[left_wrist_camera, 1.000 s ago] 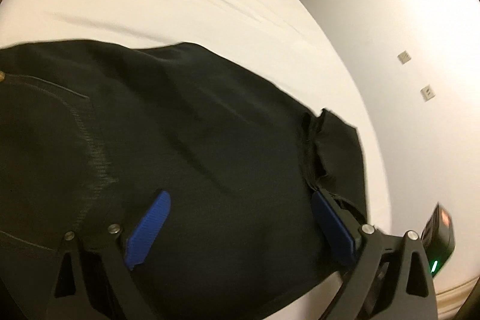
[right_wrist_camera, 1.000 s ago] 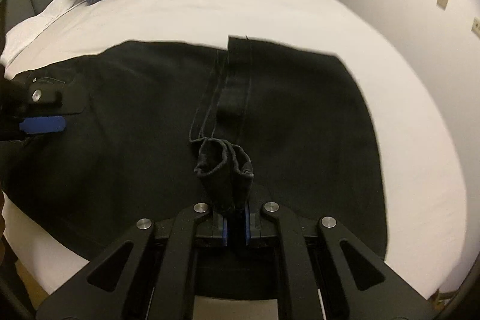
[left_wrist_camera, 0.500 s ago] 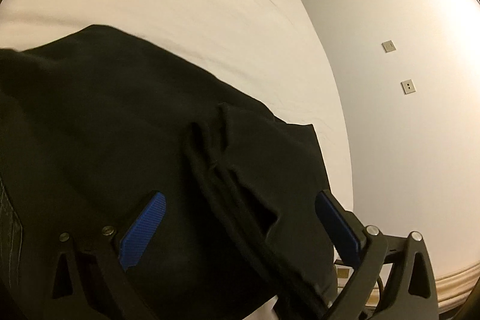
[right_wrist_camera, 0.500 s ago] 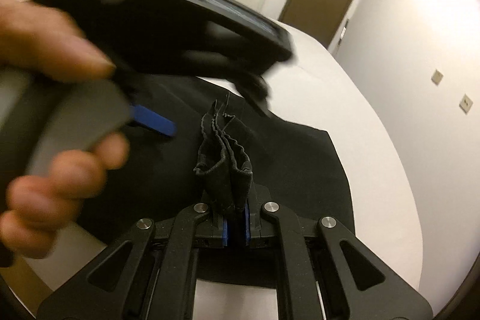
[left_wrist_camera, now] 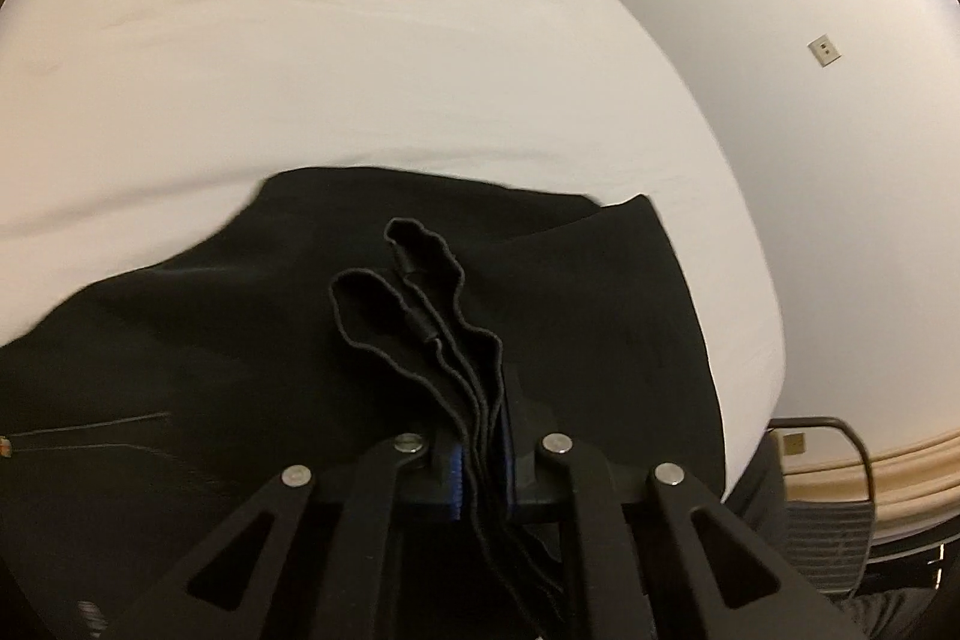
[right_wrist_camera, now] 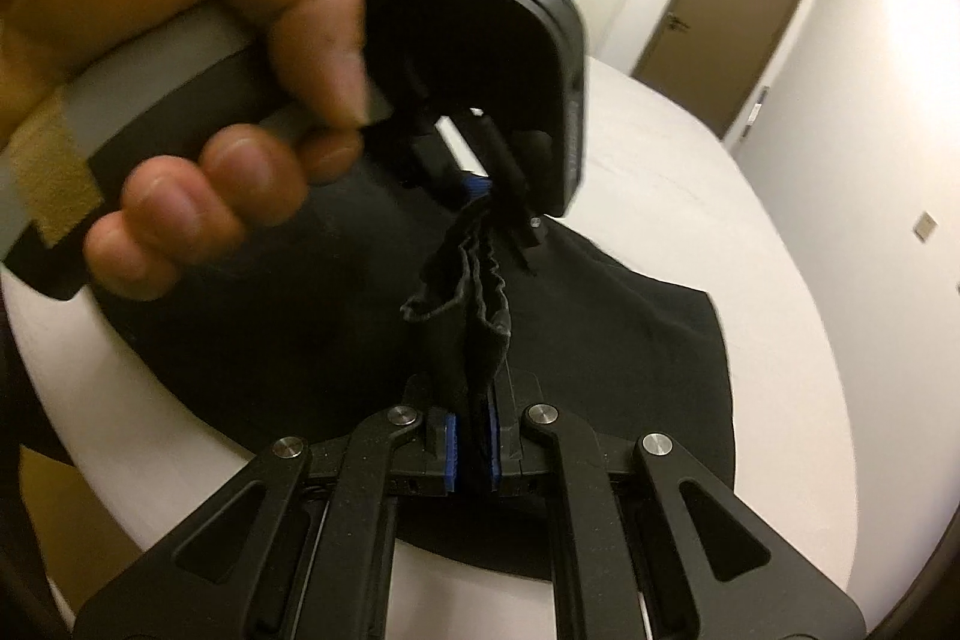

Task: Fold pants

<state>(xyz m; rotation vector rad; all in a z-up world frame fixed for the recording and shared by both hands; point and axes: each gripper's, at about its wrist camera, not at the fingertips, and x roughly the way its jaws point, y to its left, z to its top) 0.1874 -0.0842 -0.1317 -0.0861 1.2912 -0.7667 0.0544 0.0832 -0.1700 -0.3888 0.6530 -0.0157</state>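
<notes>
Both hand-held grippers, left (left_wrist_camera: pixel 480 460) & right (right_wrist_camera: pixel 471 445), clamp bunched pants (left_wrist_camera: pixel 420 316) edge btwn pads.

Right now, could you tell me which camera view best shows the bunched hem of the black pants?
The left wrist view: the hem fans out unobstructed. In the right wrist view, the hem is partly hidden.

pants (left_wrist_camera: pixel 252 364) | black, soft fabric, stitched seam lines showing | spread across the white bed (left_wrist_camera: pixel 360 70), reaching its near edge and near-right corner | hem layers bunched, lifted off the bed, wavy edges upright | rest lies flat, far edge folded over toward the bed's middle
</notes>
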